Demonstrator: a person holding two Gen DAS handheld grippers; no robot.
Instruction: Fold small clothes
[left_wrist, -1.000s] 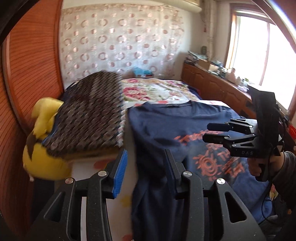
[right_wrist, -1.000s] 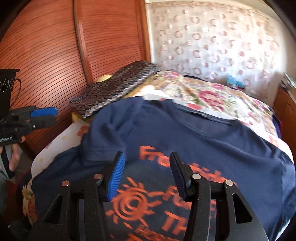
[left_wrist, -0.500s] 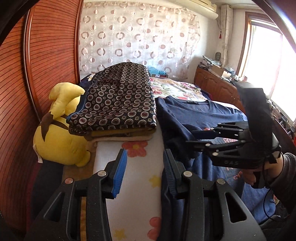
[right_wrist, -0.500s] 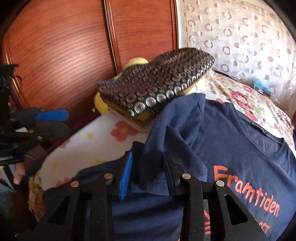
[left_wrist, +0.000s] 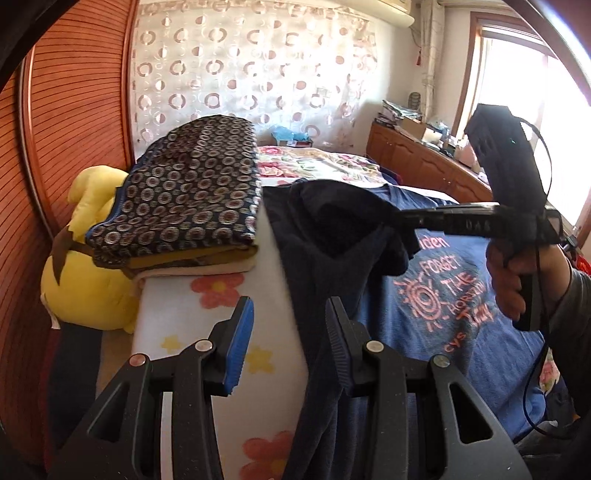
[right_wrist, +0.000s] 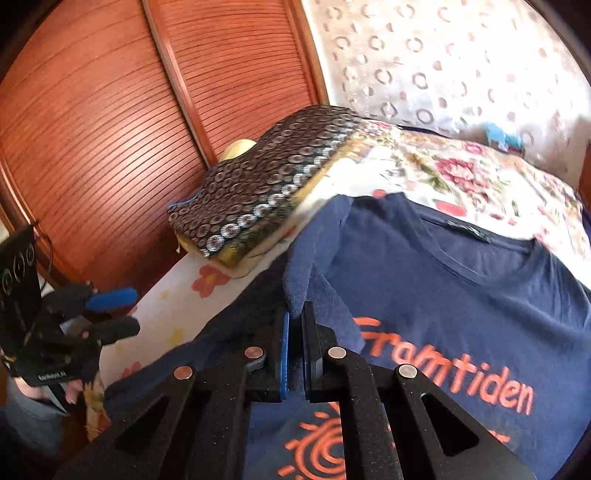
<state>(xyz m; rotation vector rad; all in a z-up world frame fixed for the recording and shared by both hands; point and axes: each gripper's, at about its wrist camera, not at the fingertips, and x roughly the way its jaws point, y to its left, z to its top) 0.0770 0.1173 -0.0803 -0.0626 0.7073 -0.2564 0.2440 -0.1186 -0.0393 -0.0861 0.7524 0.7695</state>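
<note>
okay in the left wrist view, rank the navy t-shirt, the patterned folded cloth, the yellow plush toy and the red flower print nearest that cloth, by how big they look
1. navy t-shirt
2. patterned folded cloth
3. yellow plush toy, partly hidden by the cloth, so this place is unsure
4. red flower print

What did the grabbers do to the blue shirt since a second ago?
The right gripper has just been closing and now pinches the navy T-shirt sleeve, lifting it. The left gripper stayed open, empty. The patterned folded pile and yellow plush toy stayed put.
</note>
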